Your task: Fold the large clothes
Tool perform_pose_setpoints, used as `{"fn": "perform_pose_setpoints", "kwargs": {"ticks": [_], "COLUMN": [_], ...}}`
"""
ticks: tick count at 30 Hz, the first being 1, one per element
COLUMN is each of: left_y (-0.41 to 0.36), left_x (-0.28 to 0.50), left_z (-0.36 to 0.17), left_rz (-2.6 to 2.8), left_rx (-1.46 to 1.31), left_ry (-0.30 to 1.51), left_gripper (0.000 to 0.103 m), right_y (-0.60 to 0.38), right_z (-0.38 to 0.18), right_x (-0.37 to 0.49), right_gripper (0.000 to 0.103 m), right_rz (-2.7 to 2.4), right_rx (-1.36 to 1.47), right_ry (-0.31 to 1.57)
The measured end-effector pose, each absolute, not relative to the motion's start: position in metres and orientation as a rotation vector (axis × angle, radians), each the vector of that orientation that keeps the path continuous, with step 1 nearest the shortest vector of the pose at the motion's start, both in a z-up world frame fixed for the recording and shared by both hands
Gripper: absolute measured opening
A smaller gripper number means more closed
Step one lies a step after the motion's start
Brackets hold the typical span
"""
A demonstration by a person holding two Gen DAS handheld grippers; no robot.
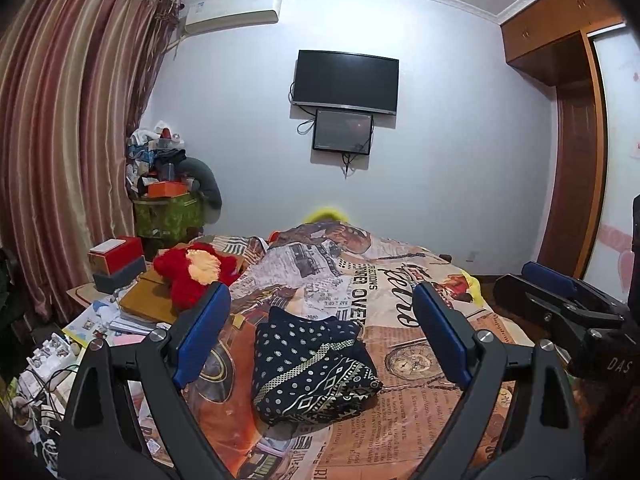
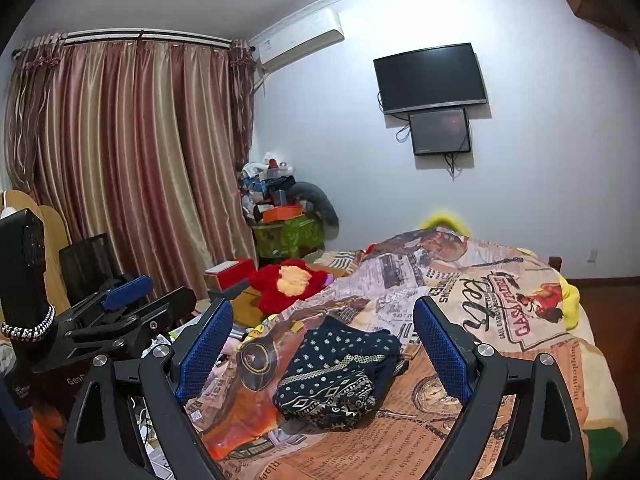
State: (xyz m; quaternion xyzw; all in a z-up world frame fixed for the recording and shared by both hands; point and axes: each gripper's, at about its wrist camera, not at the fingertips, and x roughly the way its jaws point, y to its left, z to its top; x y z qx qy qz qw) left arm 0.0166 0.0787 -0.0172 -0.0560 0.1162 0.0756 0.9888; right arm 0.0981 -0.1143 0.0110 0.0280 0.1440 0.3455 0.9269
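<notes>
Left wrist view looks along the left tool [image 1: 322, 332], held level above the bed with its blue-padded fingers [image 1: 204, 332] spread wide and nothing between them. Framed in that gap, lower and farther ahead, lies the folded dark garment [image 1: 312, 368], navy with white dots and a pale geometric band, resting as a thick bundle on the printed bedspread [image 1: 400, 280]. It is apart from both pads. At the right edge of this view the right tool [image 1: 556, 296] shows side-on, its jaws apart, hovering beside the left one at about the same height.

Right wrist view gives the matching picture: the right tool [image 2: 324, 340] is also spread wide and empty, with the garment [image 2: 340, 376] lying between and beyond its fingers, not touched. The left tool [image 2: 132, 300] shows at the left edge of that view.

Farther out, a red plush toy [image 1: 192, 276] lies at the left edge of the bed, next to a red and white box [image 1: 116, 254] stacked on a grey one. Behind them a green container [image 1: 170, 216] stands in the corner, heaped with clothes and an orange box. Striped curtains [image 1: 68, 140] hang at the left, and a television [image 1: 346, 82] with a smaller screen [image 1: 343, 131] beneath it is mounted on the far wall.
</notes>
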Motion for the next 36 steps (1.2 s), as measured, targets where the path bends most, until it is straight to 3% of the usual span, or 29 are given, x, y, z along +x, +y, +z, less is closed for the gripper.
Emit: {"fn": "perform_pose_setpoints", "kwargs": {"ticks": [4, 12, 21, 36], "left_y": [0.081, 0.0831, 0.0858, 0.0839], "left_x": [0.0168, 0.0173, 0.0179, 0.0211], "left_z": [-0.0168, -0.0169, -0.0168, -0.0194], "left_rz": [0.143, 0.124, 0.119, 0.102], "left_rx": [-0.119, -0.125, -0.125, -0.131], "left_ry": [0.232, 0.243, 0.249, 0.261], "left_gripper": [0.093, 0.093, 0.093, 0.102], "right_y": [-0.112, -0.1105, -0.1107, -0.1092], "right_z": [0.0117, 0.0128, 0.0147, 0.0158], "right_x": [0.0946, 0.0895, 0.0899, 0.09], "right_gripper": [0.091, 0.103, 0.103, 0.103], "right_rz": [0.701, 0.667, 0.61, 0.607], "right_rx": [0.059, 0.063, 0.078, 0.071], "right_ry": [0.291, 0.28, 0.277, 0.287]}}
